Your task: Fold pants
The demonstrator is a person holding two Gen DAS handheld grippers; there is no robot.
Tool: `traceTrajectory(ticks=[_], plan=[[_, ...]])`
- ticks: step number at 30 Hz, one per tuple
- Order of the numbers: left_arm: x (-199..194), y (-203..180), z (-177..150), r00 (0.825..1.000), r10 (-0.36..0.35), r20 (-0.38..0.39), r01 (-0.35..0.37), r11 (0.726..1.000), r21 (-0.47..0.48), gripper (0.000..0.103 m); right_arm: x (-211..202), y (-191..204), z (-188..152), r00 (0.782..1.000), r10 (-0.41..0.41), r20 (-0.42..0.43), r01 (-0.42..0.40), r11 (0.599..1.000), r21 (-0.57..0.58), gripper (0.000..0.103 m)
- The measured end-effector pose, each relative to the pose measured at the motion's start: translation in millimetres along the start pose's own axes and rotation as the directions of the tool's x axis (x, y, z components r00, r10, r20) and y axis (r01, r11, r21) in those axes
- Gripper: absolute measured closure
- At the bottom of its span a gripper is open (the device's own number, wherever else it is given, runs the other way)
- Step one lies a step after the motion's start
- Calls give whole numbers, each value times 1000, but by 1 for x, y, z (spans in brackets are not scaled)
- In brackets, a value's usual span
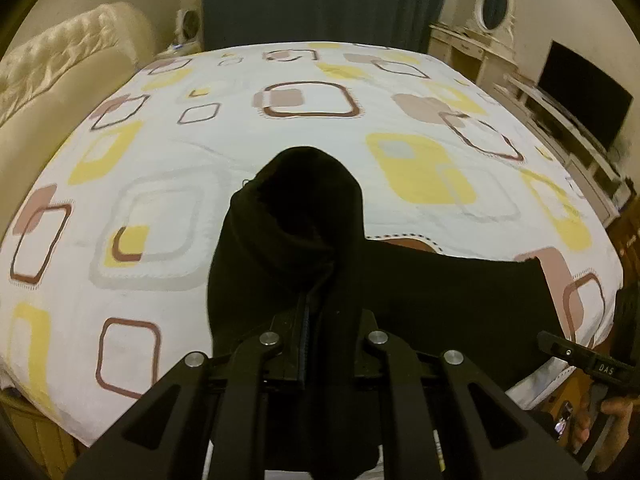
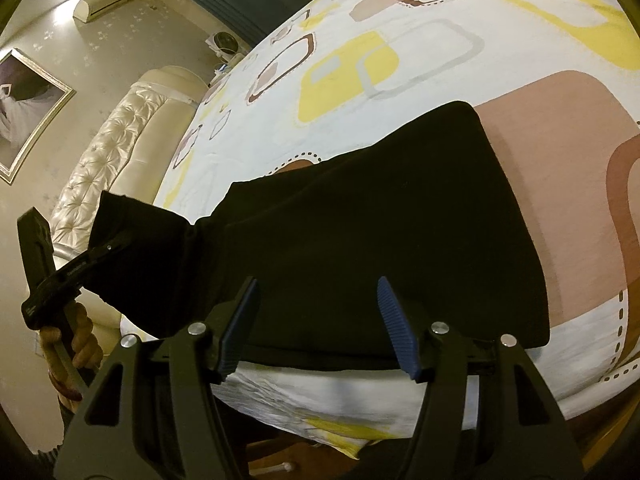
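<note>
Black pants [image 2: 380, 220] lie across the near edge of the bed. My left gripper [image 1: 320, 344] is shut on one end of the pants [image 1: 296, 232], which bunches up over its fingers and hides the tips. In the right wrist view the left gripper [image 2: 108, 248] holds that end lifted at the left. My right gripper [image 2: 318, 292] is open, its blue pads [image 2: 394, 320] just above the near edge of the flat part, holding nothing. It also shows at the right of the left wrist view [image 1: 568, 350].
The bed sheet [image 1: 240, 128] is white with yellow, brown and pink squares. A cream tufted headboard [image 1: 60, 72] stands at the left. A dresser with mirror [image 1: 480, 40] and a TV [image 1: 580, 96] stand at the right.
</note>
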State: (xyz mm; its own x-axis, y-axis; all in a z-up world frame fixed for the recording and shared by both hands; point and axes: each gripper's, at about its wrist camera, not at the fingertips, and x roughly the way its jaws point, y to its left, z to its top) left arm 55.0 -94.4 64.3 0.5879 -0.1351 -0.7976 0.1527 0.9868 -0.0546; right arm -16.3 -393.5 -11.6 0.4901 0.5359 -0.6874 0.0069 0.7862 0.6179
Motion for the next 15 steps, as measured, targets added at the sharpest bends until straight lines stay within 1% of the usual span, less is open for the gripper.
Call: traceTrajectory(ticks=[4, 9, 15], plan=[[7, -28, 1, 1000, -5, -8, 6, 999, 40, 91, 1, -1, -1, 1000, 2, 0, -2, 1000, 7, 42], [16, -55, 2, 1000, -8, -19, 9, 998, 69, 91, 0, -4, -1, 1000, 6, 9, -6, 1000, 24, 42], [30, -87, -4, 999, -15, -41, 19, 994, 108, 91, -3, -8, -1, 1000, 8, 22, -9, 999, 41, 42]])
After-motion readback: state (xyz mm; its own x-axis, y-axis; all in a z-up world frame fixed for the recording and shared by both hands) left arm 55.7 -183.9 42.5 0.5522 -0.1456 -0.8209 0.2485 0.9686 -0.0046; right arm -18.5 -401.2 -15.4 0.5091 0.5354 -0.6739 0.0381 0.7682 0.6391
